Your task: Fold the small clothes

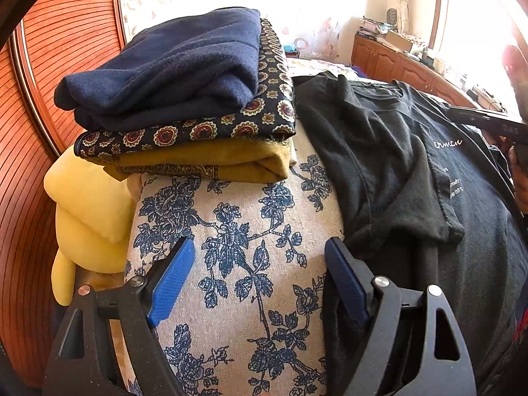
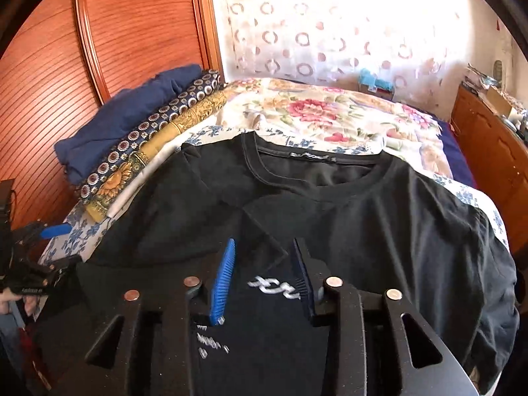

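Observation:
A black T-shirt (image 2: 379, 217) with white lettering lies spread on the bed, collar at the far side, its left sleeve folded in over the body. It also shows in the left wrist view (image 1: 396, 165) at the right. My left gripper (image 1: 260, 247) is open and empty, over the floral bedspread just left of the shirt's edge. My right gripper (image 2: 264, 244) is open and empty, low over the shirt's front, near the folded-in sleeve's edge. The left gripper also shows in the right wrist view (image 2: 49, 231) at the far left.
A stack of folded clothes (image 1: 184, 99), navy on top, then patterned and mustard, sits on the bed's far left, also seen from the right wrist (image 2: 138, 132). A yellow cushion (image 1: 89, 217) lies beside the wooden wardrobe (image 1: 39, 132). A wooden cabinet (image 2: 488, 151) stands right.

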